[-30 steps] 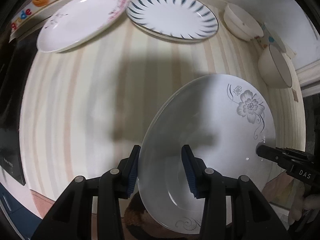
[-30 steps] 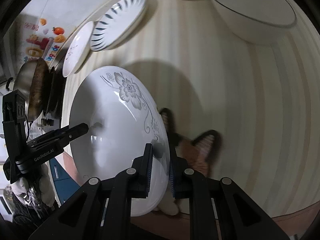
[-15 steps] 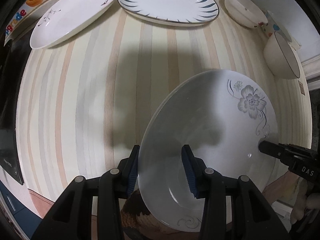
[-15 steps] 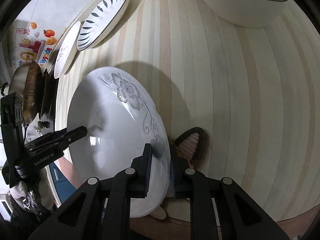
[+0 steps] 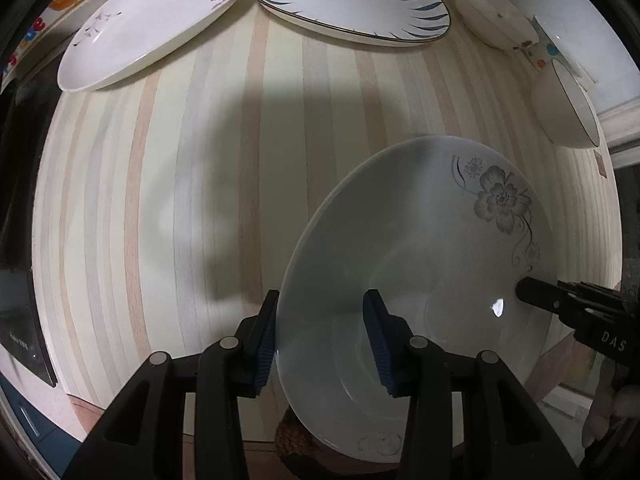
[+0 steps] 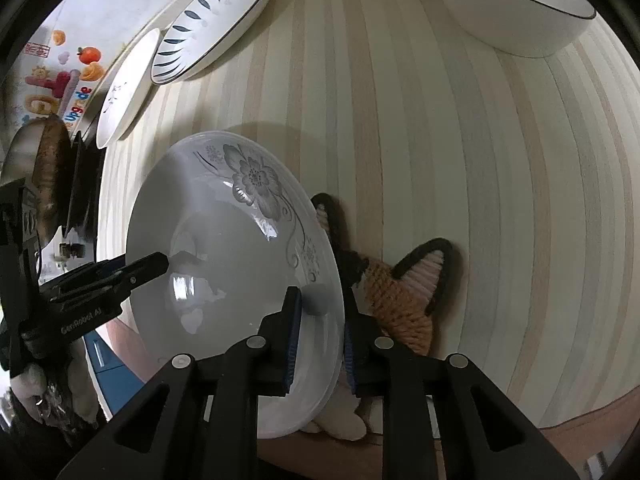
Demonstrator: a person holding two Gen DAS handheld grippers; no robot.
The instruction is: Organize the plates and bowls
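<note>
A white deep plate with a grey flower [image 5: 420,264] hangs tilted just over the striped table [image 5: 180,200]. My left gripper [image 5: 322,336] is shut on its left rim, one blue pad outside and one inside. My right gripper [image 6: 320,346] straddles the opposite rim [image 6: 338,304]. Its jaws are opening, and a gap shows beside the inner pad. In the left wrist view the right gripper [image 5: 532,298] reaches over the plate's right edge. In the right wrist view the left gripper's fingertip [image 6: 158,264] lies inside the plate [image 6: 224,264].
A pink-flowered plate [image 5: 148,28], a blue-leaf plate [image 5: 352,4], a small white bowl [image 5: 496,24] and a dark-rimmed bowl [image 5: 568,112] line the back. A knitted orange coaster [image 6: 400,292] lies under the plate's right side. A black cooktop [image 5: 16,280] borders the left.
Both grippers and the plate have come down and nearer to the table. The right gripper's jaws have spread wider around the rim. The left grip looks the same.
</note>
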